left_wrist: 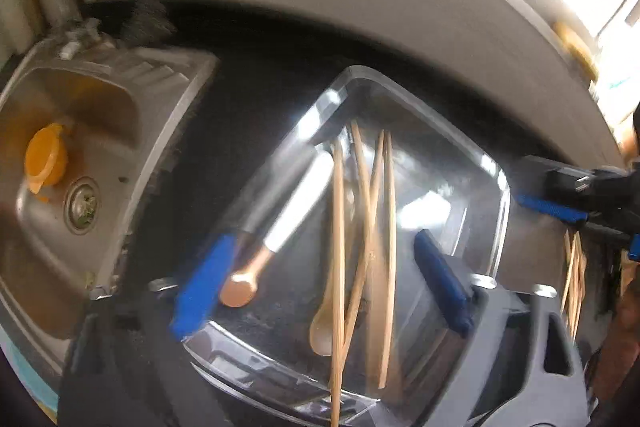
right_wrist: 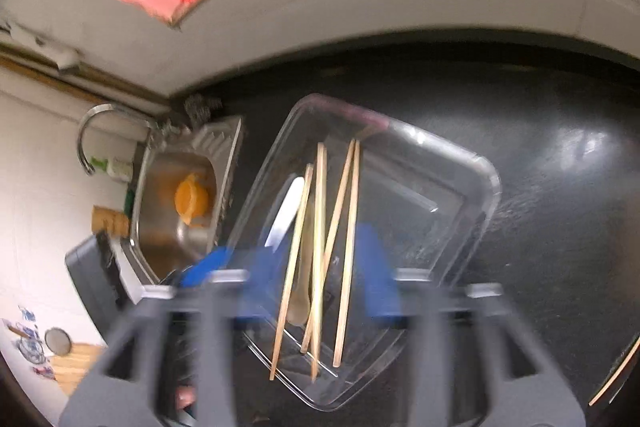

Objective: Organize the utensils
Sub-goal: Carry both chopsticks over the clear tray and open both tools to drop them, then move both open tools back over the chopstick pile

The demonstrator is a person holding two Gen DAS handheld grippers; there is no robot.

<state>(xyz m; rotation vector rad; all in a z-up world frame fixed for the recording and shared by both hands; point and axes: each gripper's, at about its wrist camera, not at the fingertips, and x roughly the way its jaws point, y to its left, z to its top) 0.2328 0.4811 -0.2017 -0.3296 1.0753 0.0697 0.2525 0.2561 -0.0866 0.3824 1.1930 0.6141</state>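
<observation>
Chopsticks (left_wrist: 362, 227) lie crossed in a clear tray (left_wrist: 486, 163) at centre frame, together with a wooden spoon (left_wrist: 322, 331) and a white-handled spoon (left_wrist: 256, 263) at their left. The left gripper (left_wrist: 320, 287) hangs over the tray with fingers spread, gripping nothing; the right gripper (right_wrist: 316, 291) is likewise spread and empty over the same tray. Risk, as I judge it: the sticks overlap, so closing on one could lever its neighbours out over the low rim, and the light tray may skid on the dark counter (right_wrist: 560, 207). Both views are blurred, which makes aim doubtful. The left view alone shows more chopsticks (left_wrist: 574, 279) at right, beyond the tray, and the right gripper's side; the right view alone shows a stray chopstick (right_wrist: 616, 375) at lower right and the tap (right_wrist: 90, 131) over the sink (right_wrist: 160, 227).
</observation>
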